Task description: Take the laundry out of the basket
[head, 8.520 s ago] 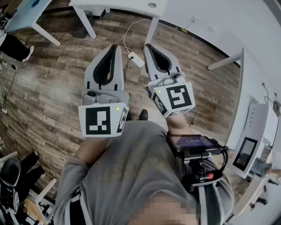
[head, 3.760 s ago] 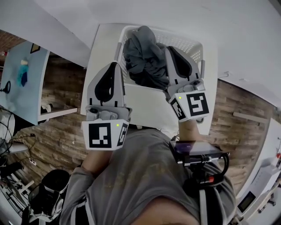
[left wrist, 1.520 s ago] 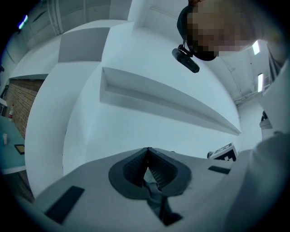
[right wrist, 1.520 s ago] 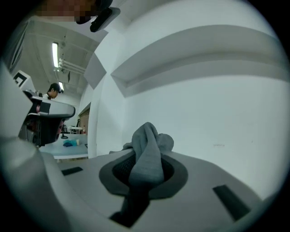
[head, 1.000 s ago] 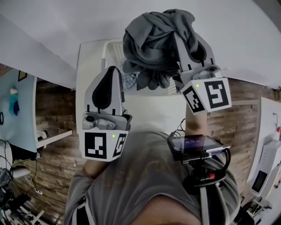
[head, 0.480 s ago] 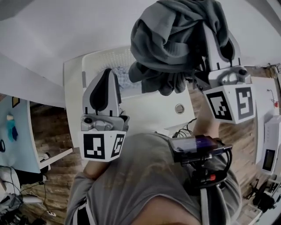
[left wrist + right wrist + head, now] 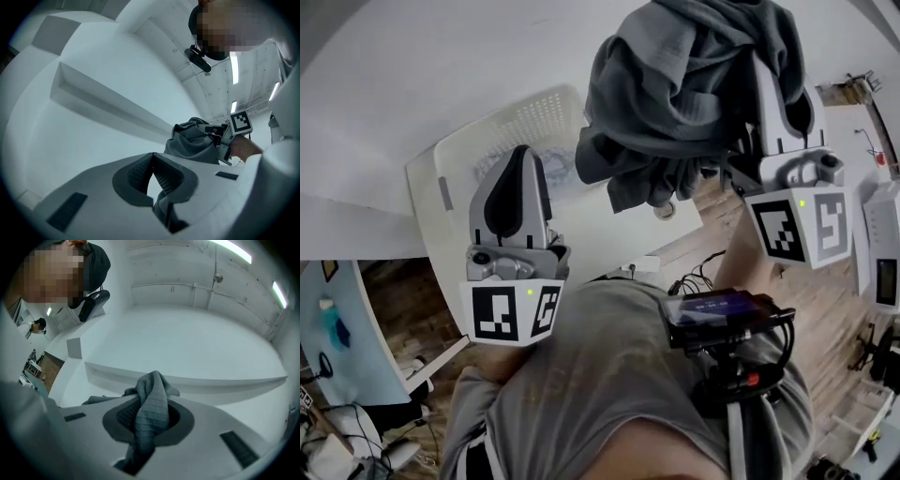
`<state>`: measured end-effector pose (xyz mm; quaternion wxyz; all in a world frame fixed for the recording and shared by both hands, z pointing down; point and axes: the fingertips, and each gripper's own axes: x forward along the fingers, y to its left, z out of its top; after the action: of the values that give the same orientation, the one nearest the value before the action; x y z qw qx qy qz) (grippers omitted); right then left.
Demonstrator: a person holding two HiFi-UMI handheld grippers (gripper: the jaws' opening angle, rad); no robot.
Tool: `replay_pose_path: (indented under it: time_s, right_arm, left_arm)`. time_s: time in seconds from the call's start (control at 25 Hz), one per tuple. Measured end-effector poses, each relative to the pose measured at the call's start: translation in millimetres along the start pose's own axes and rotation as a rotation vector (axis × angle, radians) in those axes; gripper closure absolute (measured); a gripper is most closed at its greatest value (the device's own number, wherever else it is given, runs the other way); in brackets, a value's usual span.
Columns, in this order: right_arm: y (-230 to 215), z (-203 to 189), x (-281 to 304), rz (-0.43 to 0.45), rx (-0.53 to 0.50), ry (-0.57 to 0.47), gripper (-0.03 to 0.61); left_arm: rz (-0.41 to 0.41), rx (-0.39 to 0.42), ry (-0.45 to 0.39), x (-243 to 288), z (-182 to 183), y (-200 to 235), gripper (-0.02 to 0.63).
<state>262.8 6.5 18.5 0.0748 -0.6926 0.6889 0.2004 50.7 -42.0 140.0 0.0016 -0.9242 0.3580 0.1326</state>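
A bunched dark grey garment (image 7: 684, 84) hangs in the air from my right gripper (image 7: 761, 70), above and to the right of the white laundry basket (image 7: 534, 112). In the right gripper view the jaws of that gripper (image 7: 150, 405) are shut on a fold of the grey waffle cloth (image 7: 152, 416). My left gripper (image 7: 517, 154) is held over the basket's near edge, shut and holding nothing. In the left gripper view its tips (image 7: 152, 154) touch, and the garment (image 7: 194, 143) hangs beyond them. A light patterned cloth (image 7: 555, 161) shows inside the basket.
The basket stands on a white table (image 7: 609, 234) with a round cable hole (image 7: 664, 210). Wooden floor (image 7: 384, 291) lies to the left and right of it. A white appliance (image 7: 886, 248) stands at the far right. A phone on a chest mount (image 7: 717, 307) sits below the right gripper.
The right gripper has carried the grey garment higher and to the right, away from the basket. The view has swung, so the basket now sits further left. The left gripper stays shut.
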Motion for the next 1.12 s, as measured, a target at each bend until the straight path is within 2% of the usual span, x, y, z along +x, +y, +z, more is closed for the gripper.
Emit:
replay_pose_path:
  time_s: [0.28, 0.64, 0.88, 1.12]
  right_arm:
    - [-17, -20, -29, -0.047, -0.004, 0.055, 0.531]
    - [-14, -74, -47, -0.067, 0.037, 0.144, 0.531]
    - [-2, -133, -61, -0.043, 0.068, 0.255, 0.531]
    - [28, -208, -68, -0.005, 0.099, 0.356, 0.531]
  left_arm:
    - [-0.065, -0.013, 0.033, 14, -12, -23, 0.606]
    - [-0.087, 0.01, 0.075, 25, -21, -25, 0.606]
    - [-0.087, 0.033, 0.119, 32, -29, -30, 0.606]
    - [-0.068, 0.052, 0.186, 34, -57, -14, 0.606]
